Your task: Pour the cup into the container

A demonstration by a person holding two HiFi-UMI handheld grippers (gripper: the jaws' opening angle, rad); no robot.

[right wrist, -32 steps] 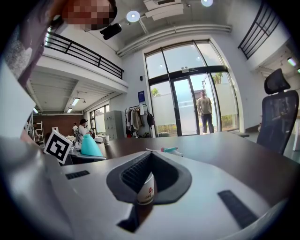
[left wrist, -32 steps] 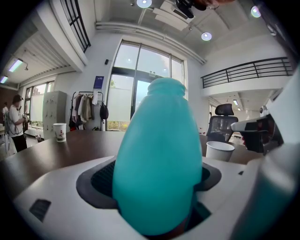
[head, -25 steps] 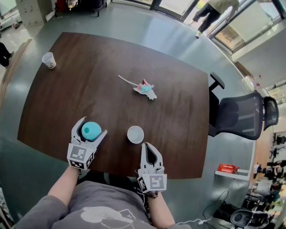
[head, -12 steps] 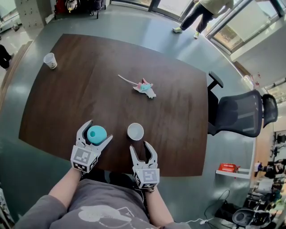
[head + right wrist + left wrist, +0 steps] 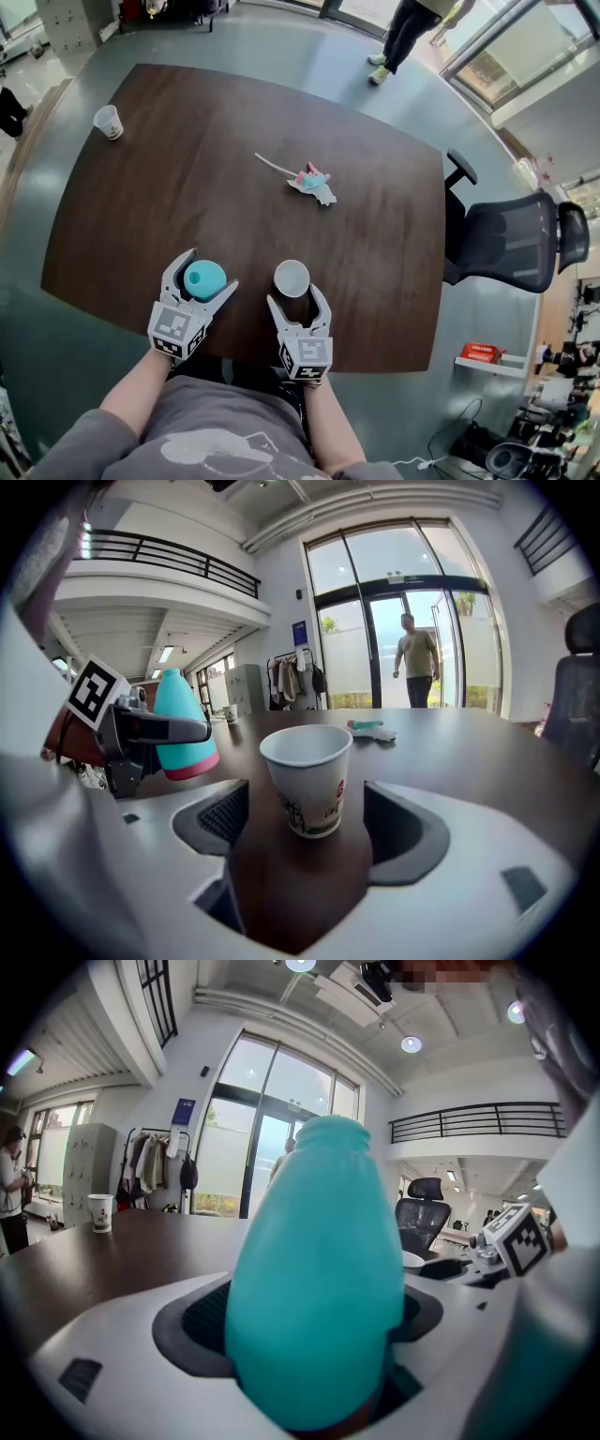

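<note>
**Head view.** My left gripper [image 5: 202, 282] sits near the table's [image 5: 169, 187] near edge, its jaws closed on the teal container [image 5: 204, 276]. My right gripper [image 5: 298, 298] lies just beside it, to its right. The white paper cup [image 5: 292, 278] stands upright on the table, in the gap between the right jaws. A second paper cup [image 5: 109, 122] stands near the far left corner, well apart from both grippers. A crumpled pink and teal scrap [image 5: 311, 181] with a thin stick lies near the middle of the table. A black office chair [image 5: 511, 244] stands off the table's right side, and a person [image 5: 408, 28] walks on the floor beyond the far edge.

**Left gripper view.** The container fills the space between the jaws. It is rounded, narrows to its top and stands roughly upright, and both dark pads meet its sides. I cannot tell whether its base rests on the table.

**Right gripper view.** The jaws stand wide and have just been opening. The cup sits between them with clear table showing on either side, so neither pad touches it. Its open mouth faces up, and I cannot make out any contents. To the left, the container shows a pink band at its base, with a jaw of the left gripper across its side.
</note>
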